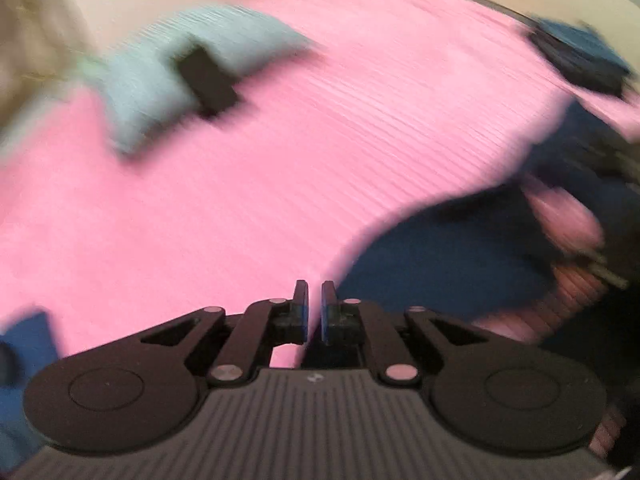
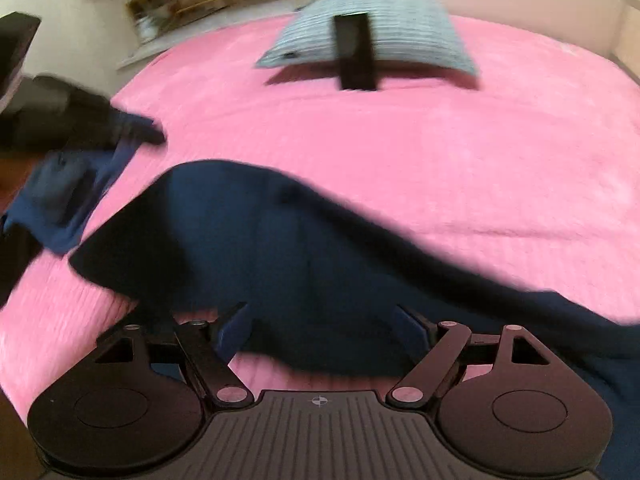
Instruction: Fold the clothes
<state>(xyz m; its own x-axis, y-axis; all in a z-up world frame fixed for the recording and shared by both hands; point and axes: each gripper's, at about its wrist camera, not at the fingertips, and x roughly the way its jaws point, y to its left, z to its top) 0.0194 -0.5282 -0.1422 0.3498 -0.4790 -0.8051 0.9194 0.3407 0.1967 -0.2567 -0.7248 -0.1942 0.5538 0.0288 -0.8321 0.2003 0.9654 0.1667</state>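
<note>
A navy blue garment [image 2: 304,256] lies spread on the pink bedspread [image 2: 400,152]. My right gripper [image 2: 322,322] hovers just over its near edge with its jaws wide apart; the cloth lies below and between the fingers [image 2: 236,328], and the pads do not press on it. In the blurred left wrist view the same navy garment [image 1: 460,256] is at the right. My left gripper [image 1: 315,304] is over the pink bedspread [image 1: 240,200] beside the garment's edge. Its jaws stand a narrow gap apart, with nothing between them.
A blue-grey striped pillow [image 2: 384,32] lies at the far side of the bed with a flat black object [image 2: 354,52] on it; both the pillow [image 1: 152,80] and the object [image 1: 206,76] also appear in the left wrist view. More dark blue clothes [image 2: 60,208] lie at the bed's left edge.
</note>
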